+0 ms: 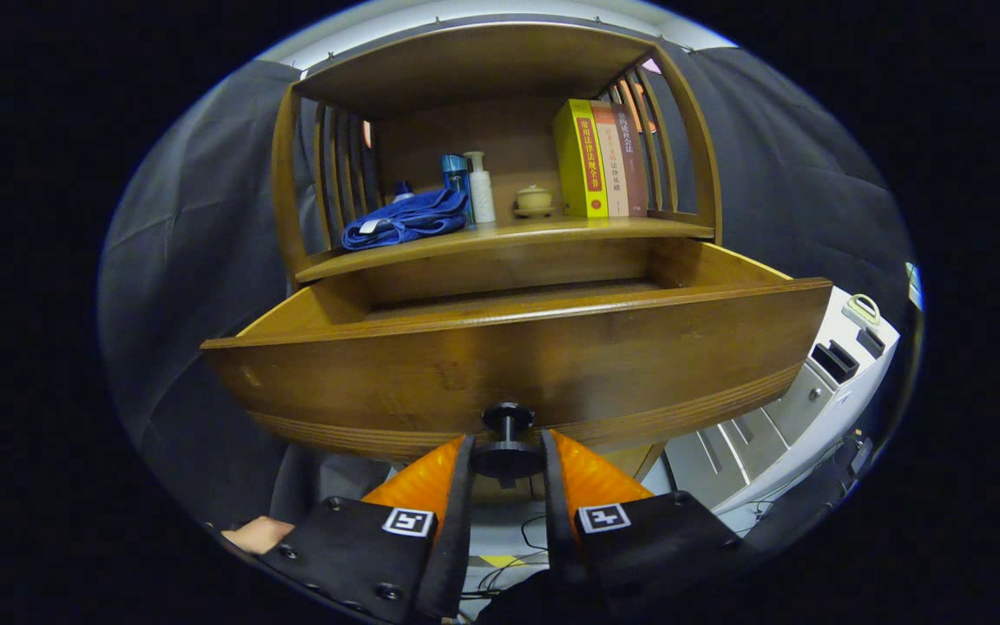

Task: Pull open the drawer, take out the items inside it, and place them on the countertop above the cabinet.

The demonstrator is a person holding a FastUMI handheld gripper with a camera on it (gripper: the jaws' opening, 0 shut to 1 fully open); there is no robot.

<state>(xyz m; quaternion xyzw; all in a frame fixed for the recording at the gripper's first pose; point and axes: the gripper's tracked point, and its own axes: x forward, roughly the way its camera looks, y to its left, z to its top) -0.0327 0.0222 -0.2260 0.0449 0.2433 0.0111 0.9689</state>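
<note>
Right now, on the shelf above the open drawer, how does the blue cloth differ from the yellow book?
The blue cloth lies crumpled and low toward the shelf's left side; the yellow book stands upright toward the right, first in a row of books. The cloth looks soft and shapeless, the book rigid and boxy. Both rest on the countertop. The gripper is shut on the drawer knob.

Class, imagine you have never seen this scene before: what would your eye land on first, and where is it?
First, the wooden drawer, pulled open, its broad front just ahead of the gripper, whose fingers clamp its dark knob. Next, the countertop above it: a crumpled blue cloth at one end, bright yellow and brown books upright at the other.
</note>
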